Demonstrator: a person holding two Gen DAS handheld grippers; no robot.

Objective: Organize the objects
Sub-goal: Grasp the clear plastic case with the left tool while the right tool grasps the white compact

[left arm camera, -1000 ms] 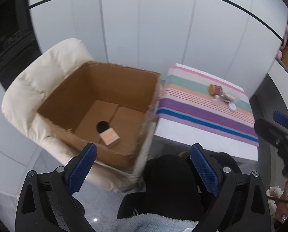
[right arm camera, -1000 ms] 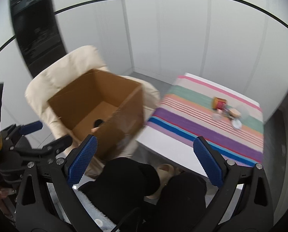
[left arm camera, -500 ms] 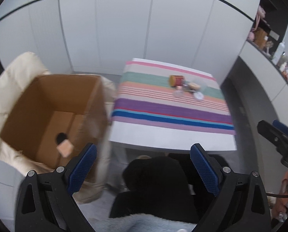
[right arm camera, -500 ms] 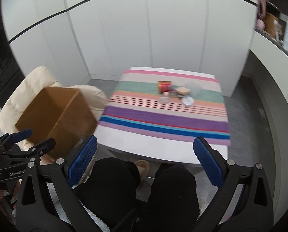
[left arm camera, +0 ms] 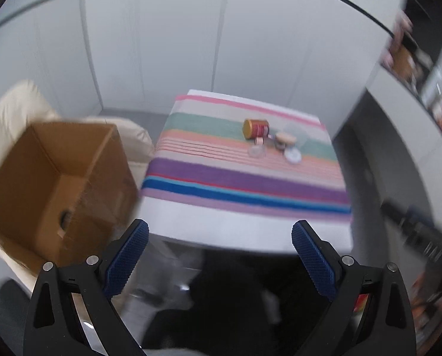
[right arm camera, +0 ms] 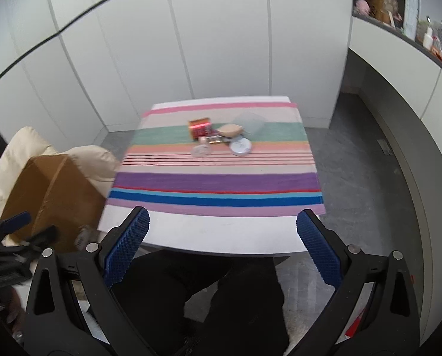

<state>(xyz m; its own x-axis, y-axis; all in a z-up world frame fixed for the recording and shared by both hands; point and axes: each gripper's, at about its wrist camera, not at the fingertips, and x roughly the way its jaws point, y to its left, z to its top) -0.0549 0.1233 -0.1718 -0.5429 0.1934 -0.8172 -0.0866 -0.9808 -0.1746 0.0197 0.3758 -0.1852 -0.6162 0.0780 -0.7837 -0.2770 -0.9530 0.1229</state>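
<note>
A small cluster of objects lies on the far half of a striped cloth on the table [right arm camera: 221,231]: a red can [right arm camera: 200,128] on its side, a tan lid [right arm camera: 229,130], a round white tin [right arm camera: 240,147], a clear dish [right arm camera: 201,150] and a clear plastic container [right arm camera: 249,121]. The can also shows in the left wrist view [left arm camera: 256,128]. An open cardboard box [left arm camera: 51,184] sits on a cream armchair [left arm camera: 16,109] to the left. My left gripper [left arm camera: 219,252] and right gripper [right arm camera: 222,238] are both open and empty, held above the table's near edge.
White cabinet doors [right arm camera: 221,44] stand behind the table. A counter with shelves of clutter [right arm camera: 399,6] runs along the right. Grey floor [right arm camera: 363,163] lies right of the table. The person's dark-clad legs [right arm camera: 221,302] are below the grippers.
Both views have swung right, from the cardboard box toward the table. The box now sits at the left edge and the table is centred. Both grippers stayed open.
</note>
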